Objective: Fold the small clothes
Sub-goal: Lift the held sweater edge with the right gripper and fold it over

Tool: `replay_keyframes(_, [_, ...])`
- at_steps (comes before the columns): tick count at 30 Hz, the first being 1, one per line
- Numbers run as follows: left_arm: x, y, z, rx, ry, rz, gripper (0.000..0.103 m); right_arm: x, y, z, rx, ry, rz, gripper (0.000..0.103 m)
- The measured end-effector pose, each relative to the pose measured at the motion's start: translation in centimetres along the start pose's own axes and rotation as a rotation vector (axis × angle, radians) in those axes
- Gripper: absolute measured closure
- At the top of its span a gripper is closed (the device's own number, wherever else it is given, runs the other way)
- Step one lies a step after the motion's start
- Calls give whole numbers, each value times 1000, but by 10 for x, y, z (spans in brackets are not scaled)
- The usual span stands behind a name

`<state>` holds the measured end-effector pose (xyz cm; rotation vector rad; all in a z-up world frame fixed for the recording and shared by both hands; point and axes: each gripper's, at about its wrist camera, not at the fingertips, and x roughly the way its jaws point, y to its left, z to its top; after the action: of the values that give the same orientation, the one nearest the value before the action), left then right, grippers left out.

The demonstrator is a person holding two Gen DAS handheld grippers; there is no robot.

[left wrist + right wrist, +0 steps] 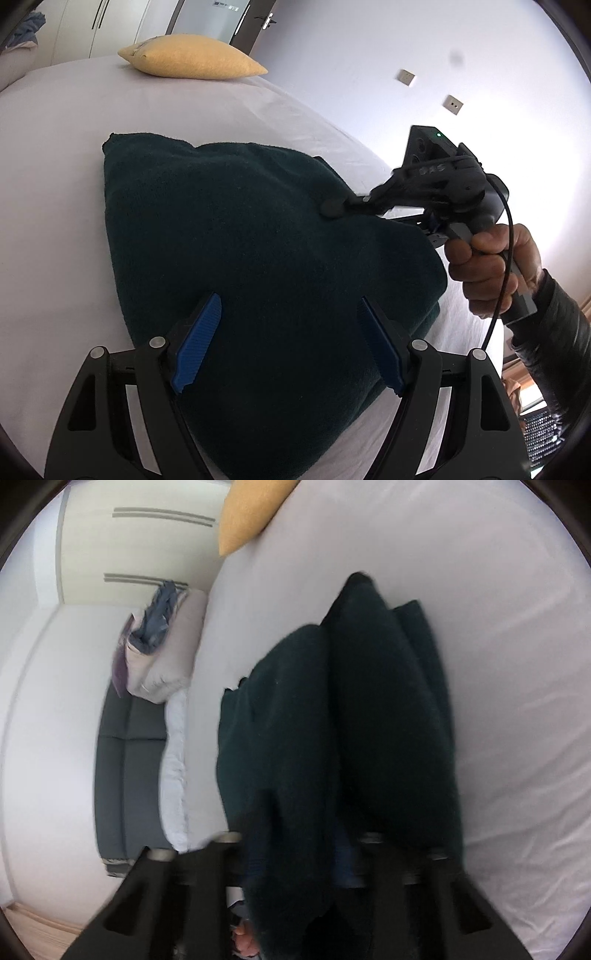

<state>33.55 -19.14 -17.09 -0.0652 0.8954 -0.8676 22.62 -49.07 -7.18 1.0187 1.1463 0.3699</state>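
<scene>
A dark green folded cloth (pixel 240 221) lies thick on the white bed sheet (pixel 55 184). My left gripper (pixel 290 299) hovers over its near part, blue pads (pixel 199 343) wide apart with nothing between them. In the left wrist view a hand (pixel 491 269) holds my right gripper (pixel 343 206) at the cloth's right edge, fingers close together. From the right wrist view, the cloth (pixel 388 701) bunches up between the black fingers (pixel 207 878) and hides the pads; this view is blurred.
A yellow pillow (pixel 192 59) lies at the far end of the bed. Beside the bed sit piled bedding (pixel 162 642) and a grey base (pixel 125 757). White wardrobe doors (pixel 129 535) stand behind. The wall (pixel 369 44) with sockets (pixel 406 76) runs along the bed's right side.
</scene>
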Motion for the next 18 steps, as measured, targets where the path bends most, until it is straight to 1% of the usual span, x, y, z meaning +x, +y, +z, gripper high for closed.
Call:
replay_keyframes(2, [-1,-2,1,-5,0,8,28,1,12,-2,-52,-26,-66,87])
replay_keyframes(4, [-3,-6,4,-8,-2,13,28,-9,23,-5,-105,-82,-83,88])
replay_keyframes(5, [-2,-8,6,-5,0,15,28,-19,28,-6,-121,-117,-75,89])
replay_keyframes(9, [4,-21,12,13,17,20,28,-40,33,-9,-162,-163,-82,89])
replay_keyframes(11, [9,-27,14,27,26,21,28,-52,33,-11,-175,-188,-65,89])
replay_keyframes(14, [17,-34,12,55,45,35,28,-61,17,-14,-149,-203,-59,89])
replay_keyframes(16, [23,-37,9,66,56,47,28,-62,-7,-14,-103,-201,-57,89])
replay_keyframes(18, [28,-41,5,88,68,48,28,-51,-35,-12,-36,-197,-74,90])
